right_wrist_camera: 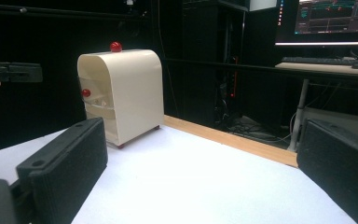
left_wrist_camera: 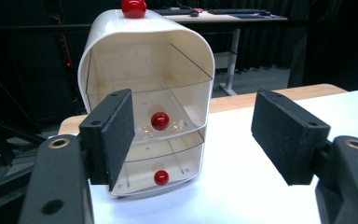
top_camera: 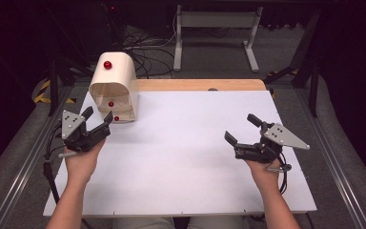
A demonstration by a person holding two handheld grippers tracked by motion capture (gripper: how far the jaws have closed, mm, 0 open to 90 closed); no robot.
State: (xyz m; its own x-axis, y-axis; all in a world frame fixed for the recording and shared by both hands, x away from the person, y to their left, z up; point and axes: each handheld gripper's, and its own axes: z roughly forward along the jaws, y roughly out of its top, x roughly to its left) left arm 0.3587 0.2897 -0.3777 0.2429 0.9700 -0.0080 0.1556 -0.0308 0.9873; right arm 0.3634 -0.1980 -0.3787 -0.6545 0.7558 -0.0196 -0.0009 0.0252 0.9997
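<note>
A cream cabinet (top_camera: 114, 88) with rounded top and a red knob on its roof stands at the back left of the white table (top_camera: 186, 157). In the left gripper view the cabinet (left_wrist_camera: 144, 70) faces me, its upper bay hollow. Below that sit two clear drawers, each with a red knob: the middle one (left_wrist_camera: 160, 120) and the bottom one (left_wrist_camera: 161, 177). My left gripper (top_camera: 99, 115) hovers just in front of the drawers, open, with nothing between its jaws (left_wrist_camera: 193, 135). My right gripper (top_camera: 240, 128) is held open over the table's right side, far from the cabinet (right_wrist_camera: 126, 88).
A wooden strip (top_camera: 200, 85) runs along the table's back edge. Beyond it stand a white metal frame (top_camera: 214, 28) and loose cables on the floor. A desk with a monitor (right_wrist_camera: 335, 16) and keyboard lies far off in the right gripper view.
</note>
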